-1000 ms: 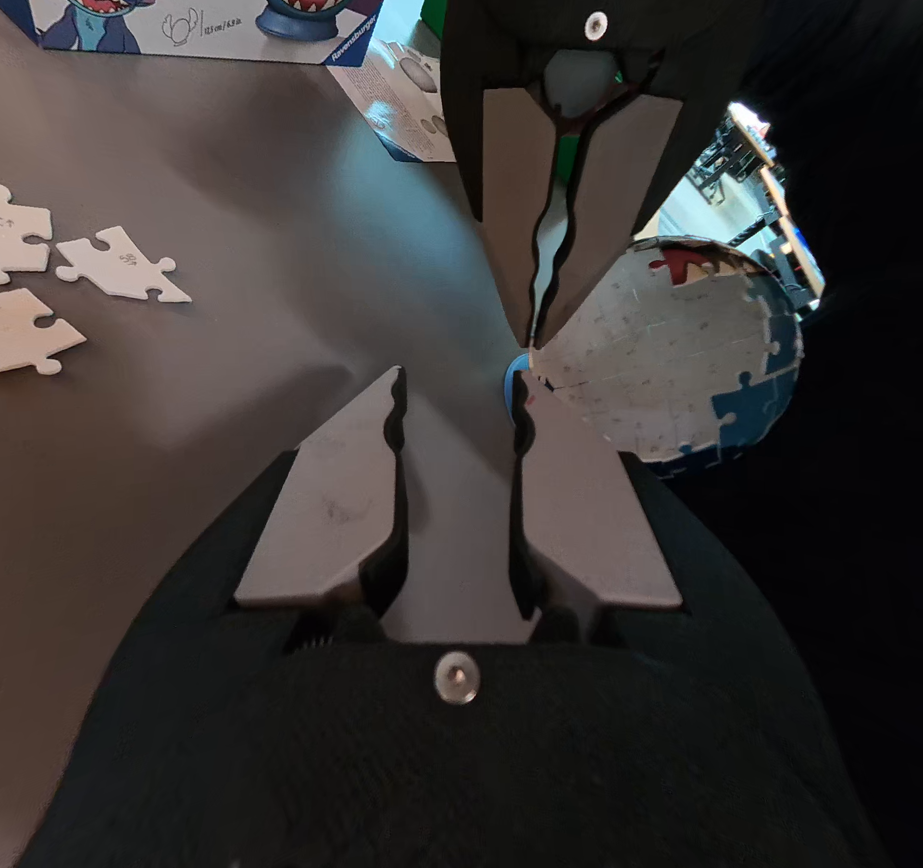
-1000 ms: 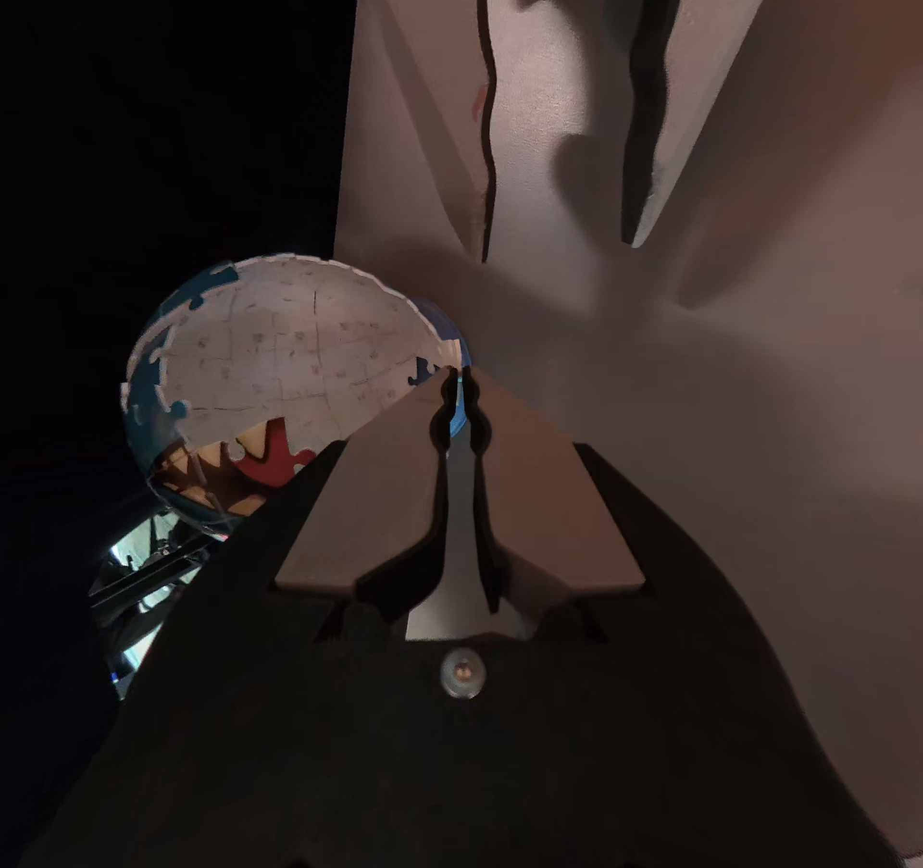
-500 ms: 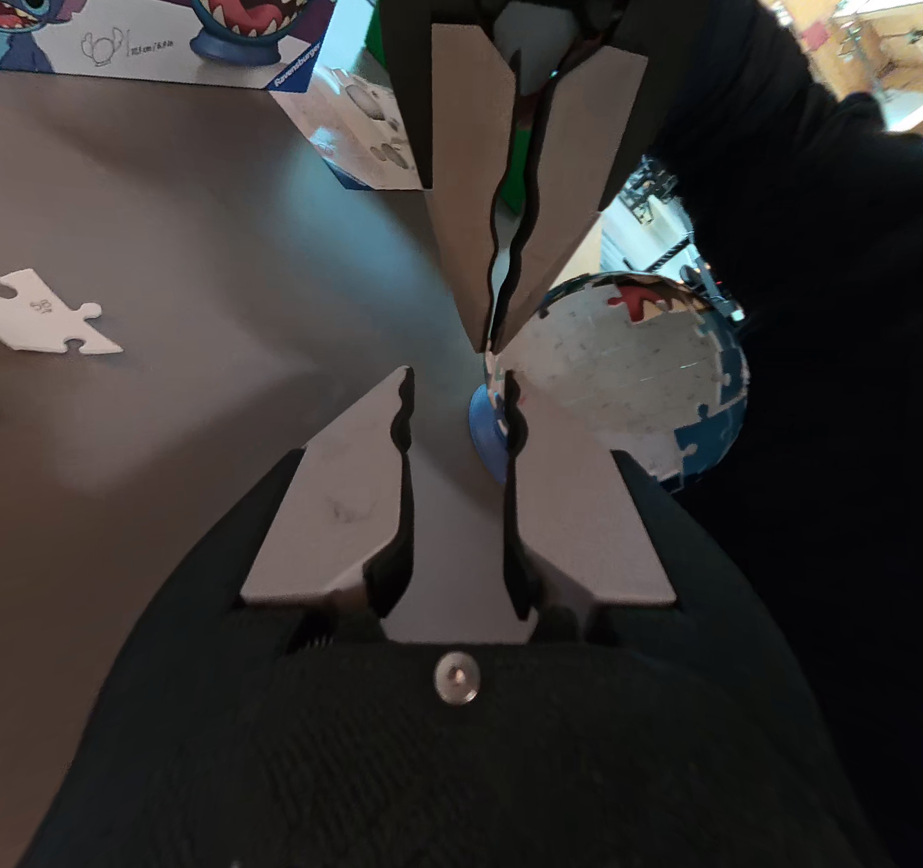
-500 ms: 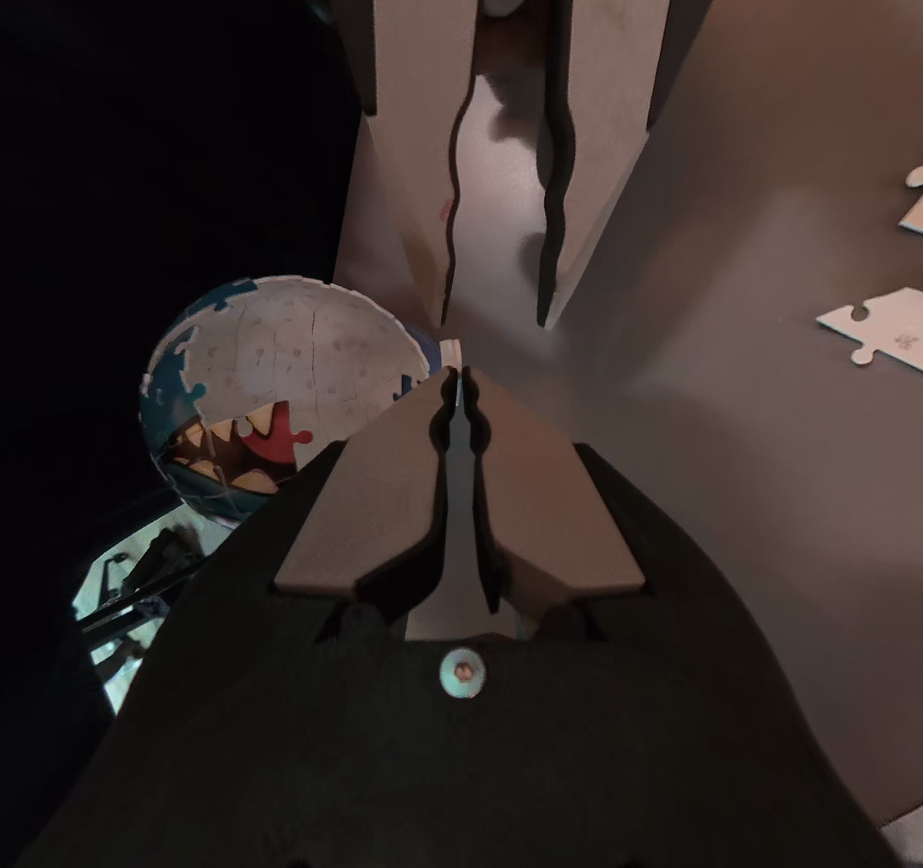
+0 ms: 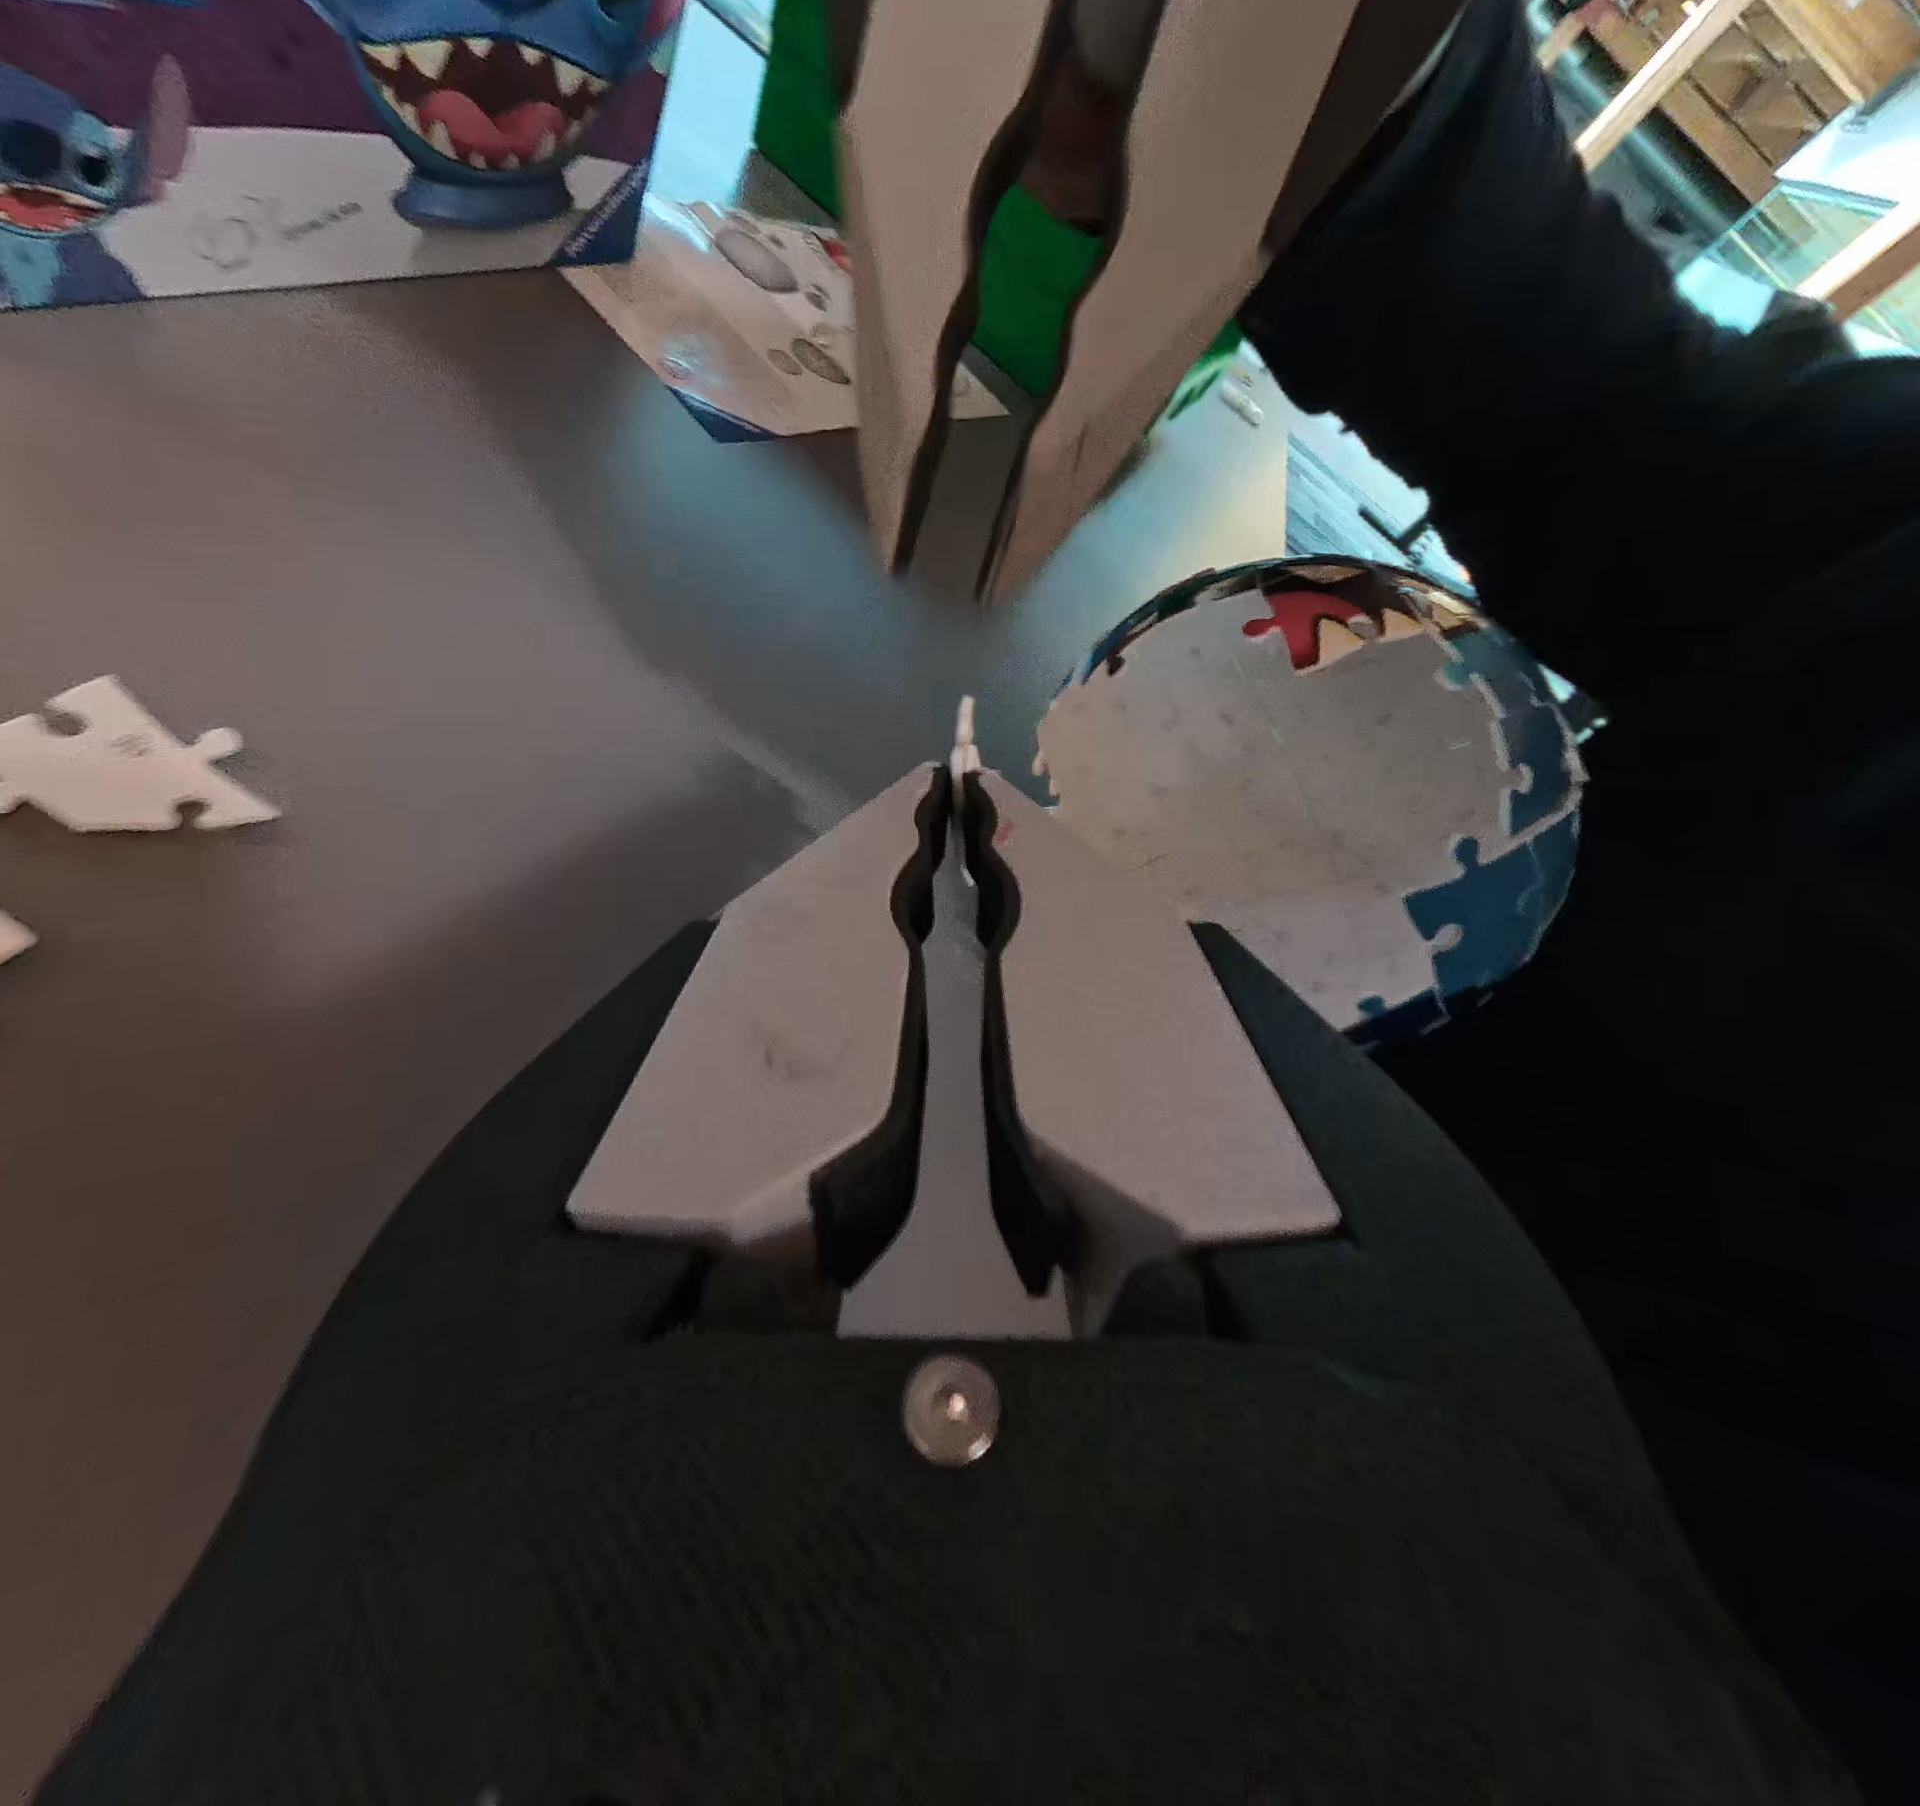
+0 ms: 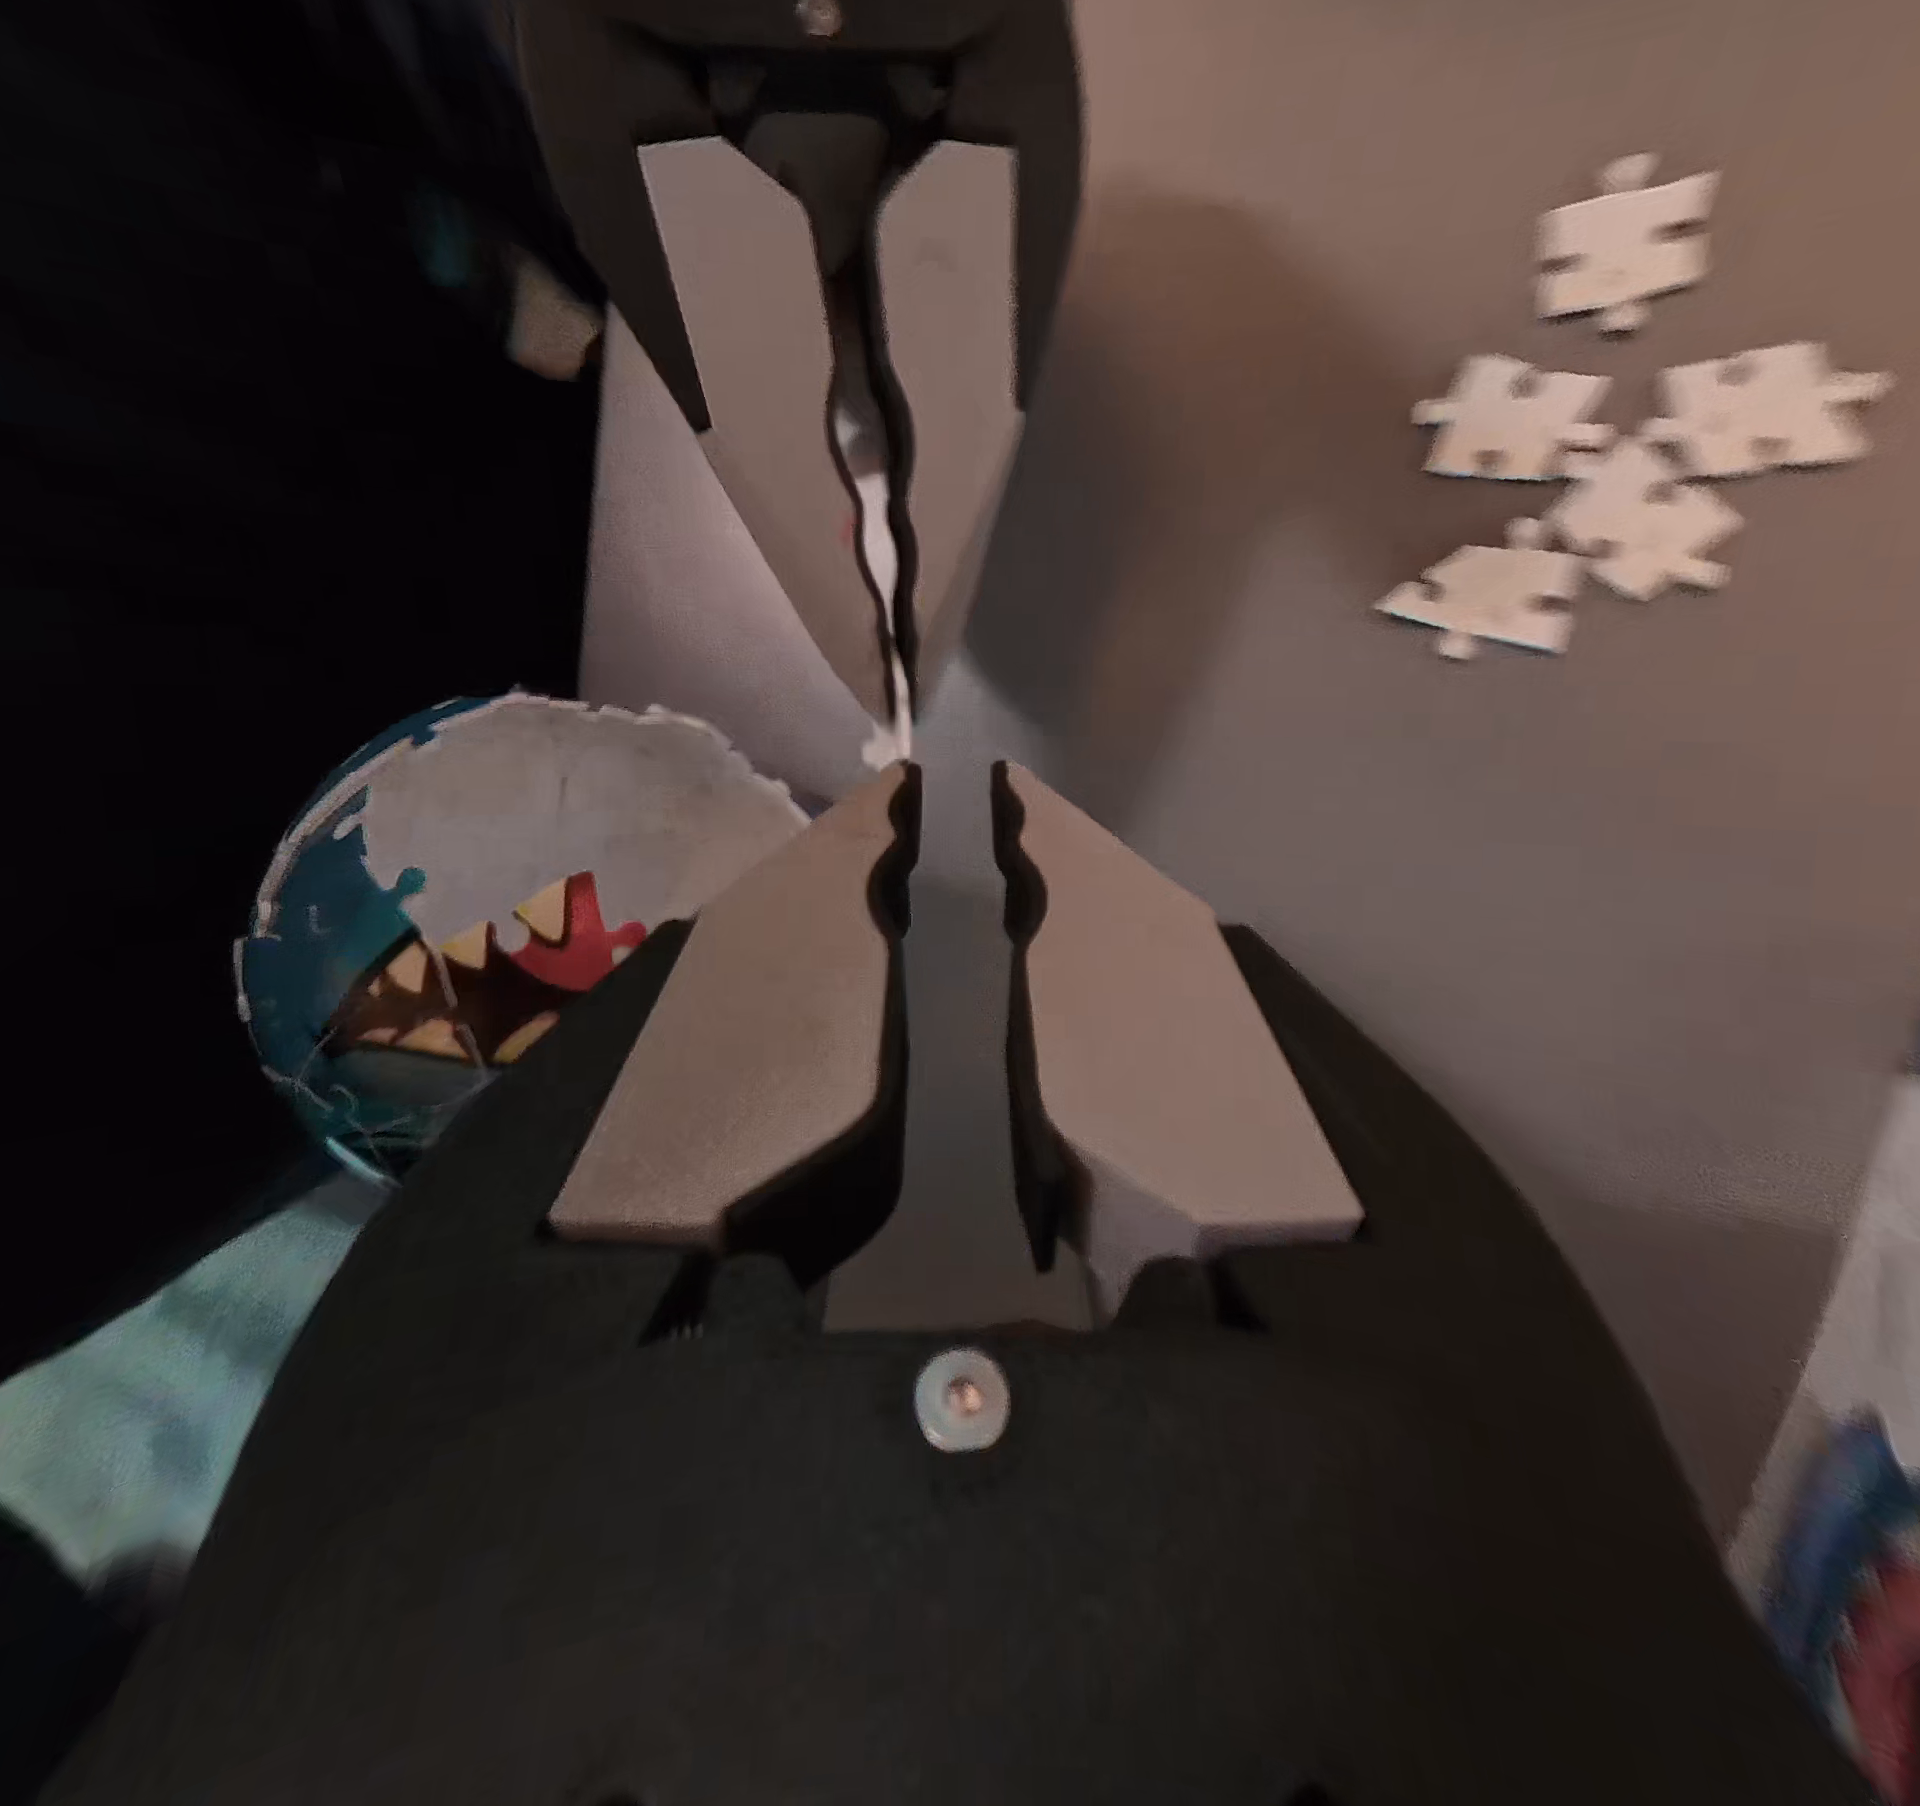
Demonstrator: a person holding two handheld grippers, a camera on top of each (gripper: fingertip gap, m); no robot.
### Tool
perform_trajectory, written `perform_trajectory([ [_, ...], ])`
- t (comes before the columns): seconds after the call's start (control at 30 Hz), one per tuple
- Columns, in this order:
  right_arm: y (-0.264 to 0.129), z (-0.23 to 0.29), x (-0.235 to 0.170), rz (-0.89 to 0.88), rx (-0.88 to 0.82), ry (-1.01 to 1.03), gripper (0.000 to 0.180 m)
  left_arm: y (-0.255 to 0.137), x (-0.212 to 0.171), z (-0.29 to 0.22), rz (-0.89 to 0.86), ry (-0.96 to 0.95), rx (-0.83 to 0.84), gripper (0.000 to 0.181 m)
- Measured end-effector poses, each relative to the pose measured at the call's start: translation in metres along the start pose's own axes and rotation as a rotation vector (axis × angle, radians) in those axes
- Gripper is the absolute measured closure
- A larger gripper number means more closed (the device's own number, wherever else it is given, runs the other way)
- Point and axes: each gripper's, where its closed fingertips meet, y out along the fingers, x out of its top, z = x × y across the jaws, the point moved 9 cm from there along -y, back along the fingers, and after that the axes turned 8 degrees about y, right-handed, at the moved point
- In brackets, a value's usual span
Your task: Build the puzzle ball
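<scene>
Gripping a thin white puzzle piece [image 5: 966, 728] edge-on, the left tool [image 5: 958, 777] has its jaws drawn almost together, the piece's top edge poking out just past the tips; the right wrist view confirms this, with the white sliver [image 6: 891, 717] pinched between the opposite tool's closed tips. The right tool [image 6: 954, 769] stands partly open with a clear gap between its jaws and nothing in them; in the left wrist view it comes down from above [image 5: 940, 577], tips near the held piece but apart from it. The two tools point tip to tip over the brown desk [image 5: 436, 613]. The puzzle ball [image 5: 1320, 800], a half-built open shell, sits just beside the left tool on its right side at the desk edge, against a person's dark sleeve [image 5: 1621, 426]; its white inner face is turned toward the cameras, with blue outer pieces along the rim and a red-and-cream toothed mouth patch [image 6: 499, 987] at one side. Loose white pieces lie face-down on the desk: one [image 5: 125, 769] well left of the left tool, and a small cluster [image 6: 1621, 426] seen in the right wrist view. The puzzle box [image 5: 343, 83], printed with a blue cartoon creature, stands at the far end of the desk, with an instruction leaflet [image 5: 748, 322] just beside it. Both views are somewhat motion-blurred.
</scene>
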Motion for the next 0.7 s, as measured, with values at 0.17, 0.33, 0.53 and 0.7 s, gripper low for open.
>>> perform_trajectory([
  [0.17, -0.078, 0.022, -0.054, -0.311, -0.384, 0.132, 0.159, -0.027, -0.007, 0.009, -0.036, -0.015, 0.083, 0.181],
  [0.33, -0.077, 0.086, -0.141, -0.507, -0.414, 0.317, 0.155, -0.044, -0.018, 0.010, -0.078, -0.042, 0.113, 0.181],
  [0.53, -0.005, 0.142, -0.203, -0.604, -0.379, 0.446, 0.153, -0.052, -0.027, 0.006, -0.085, -0.036, 0.145, 0.181],
  [0.7, 0.048, 0.168, -0.220, -0.711, -0.302, 0.523, 0.142, -0.058, -0.028, 0.004, -0.104, -0.043, 0.139, 0.181],
])
